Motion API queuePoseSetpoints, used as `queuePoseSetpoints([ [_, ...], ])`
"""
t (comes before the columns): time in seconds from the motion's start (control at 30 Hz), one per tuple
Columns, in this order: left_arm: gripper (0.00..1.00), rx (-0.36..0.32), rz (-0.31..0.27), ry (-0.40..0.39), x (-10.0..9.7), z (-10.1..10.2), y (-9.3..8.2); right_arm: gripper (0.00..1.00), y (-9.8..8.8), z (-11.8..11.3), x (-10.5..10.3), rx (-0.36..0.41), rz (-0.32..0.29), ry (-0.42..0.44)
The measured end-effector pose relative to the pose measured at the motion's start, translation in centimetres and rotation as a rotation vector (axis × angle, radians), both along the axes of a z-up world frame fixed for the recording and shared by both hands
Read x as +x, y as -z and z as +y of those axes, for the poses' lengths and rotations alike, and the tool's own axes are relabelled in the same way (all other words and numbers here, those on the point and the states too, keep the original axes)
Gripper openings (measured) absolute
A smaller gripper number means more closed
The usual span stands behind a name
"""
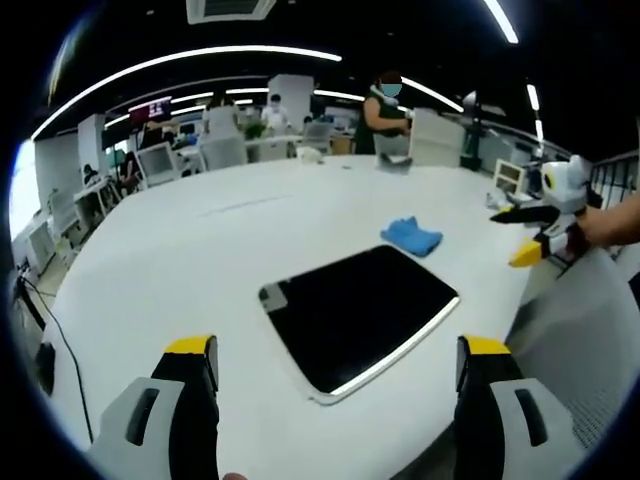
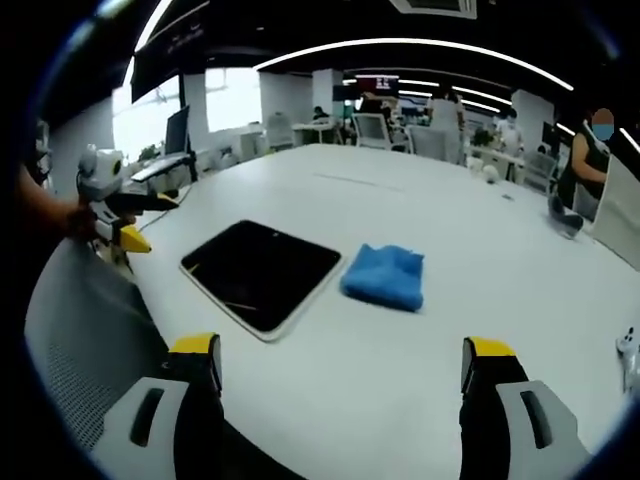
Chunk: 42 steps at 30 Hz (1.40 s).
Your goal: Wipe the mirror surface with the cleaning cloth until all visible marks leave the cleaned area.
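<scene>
Both grippers are spread wide with nothing between their jaws. Seen in the left gripper view, the left gripper (image 1: 335,375) hovers above the near edge of the white table (image 1: 180,250), its 2 yellow-tipped jaws framing the mirror (image 1: 360,315). That mirror is a dark, rounded rectangle with a pale rim, lying flat on the tabletop and reflecting a bright ceiling light along one edge. Just beyond its far corner, close but apart from it, lies the blue cleaning cloth (image 1: 412,236), crumpled in a small heap.

From the right gripper view, the right gripper (image 2: 340,375) hangs over the same table (image 2: 480,260), with the cloth (image 2: 384,276) nearly straight ahead and the mirror (image 2: 262,272) just beside it to the left; the 2 look almost touching, though a thin strip of table seems to part them.

Each gripper also shows in the other's view, held in a hand at the table's edge: the right one (image 1: 535,235) at the right of the left gripper view, the left one (image 2: 125,220) at the left of the right gripper view.

Farther off stand office chairs (image 2: 372,128), desks and monitors, with a person (image 1: 385,115) standing at the table's far side.
</scene>
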<state>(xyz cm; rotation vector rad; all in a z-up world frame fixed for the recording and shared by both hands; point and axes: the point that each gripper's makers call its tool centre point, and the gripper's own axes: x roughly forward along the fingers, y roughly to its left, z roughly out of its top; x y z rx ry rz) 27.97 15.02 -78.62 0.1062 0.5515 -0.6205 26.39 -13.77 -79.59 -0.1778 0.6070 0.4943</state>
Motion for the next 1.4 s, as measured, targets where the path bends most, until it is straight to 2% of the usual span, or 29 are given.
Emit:
queuePoseSetpoints([
  [0.2,1.0,0.001,-0.003,0.02,-0.1,-0.4,0.0,1.0,0.0,0.0,0.0,0.011,0.003,0.002],
  [0.47,1.0,-0.016,0.003,0.007,0.0,-0.4,-0.1,1.0,-0.1,0.2,-0.2,-0.01,0.0,-0.008],
  [0.7,1.0,0.01,0.0,0.016,-0.1,-0.3,0.1,1.0,-0.2,0.0,0.0,-0.01,-0.005,-0.003],
  [0.73,1.0,0.023,-0.002,0.023,-0.1,-0.4,0.1,1.0,0.0,-0.4,0.1,-0.049,0.005,-0.001],
  [0.8,1.0,0.028,-0.006,0.028,-0.1,-0.5,0.1,1.0,-0.4,-0.2,0.4,-0.031,-0.005,-0.007],
  [0.93,1.0,0.049,-0.016,0.039,-0.1,-0.6,0.1,1.0,-0.8,-0.4,0.6,-0.062,-0.006,-0.019],
  [1.0,1.0,0.05,-0.016,0.034,-0.1,-0.5,0.1,1.0,-0.9,-0.6,0.5,-0.068,0.009,-0.022],
  [1.17,1.0,0.049,-0.02,0.017,0.0,-0.3,0.0,1.0,-1.3,-0.4,1.0,-0.011,0.074,-0.003],
  [1.23,1.0,0.051,-0.021,0.015,0.1,-0.2,0.0,1.0,-1.7,-0.3,1.6,-0.002,0.081,0.006],
  [1.3,1.0,0.055,-0.022,0.012,0.1,-0.1,0.0,0.99,-2.1,0.4,1.9,0.045,0.138,0.02],
  [1.37,1.0,0.058,-0.022,0.012,0.1,-0.1,0.0,0.99,-2.8,0.3,3.1,0.053,0.137,0.034],
  [1.4,1.0,0.062,-0.022,0.011,0.1,-0.1,0.1,0.99,-3.1,0.5,3.5,0.064,0.162,0.036],
])
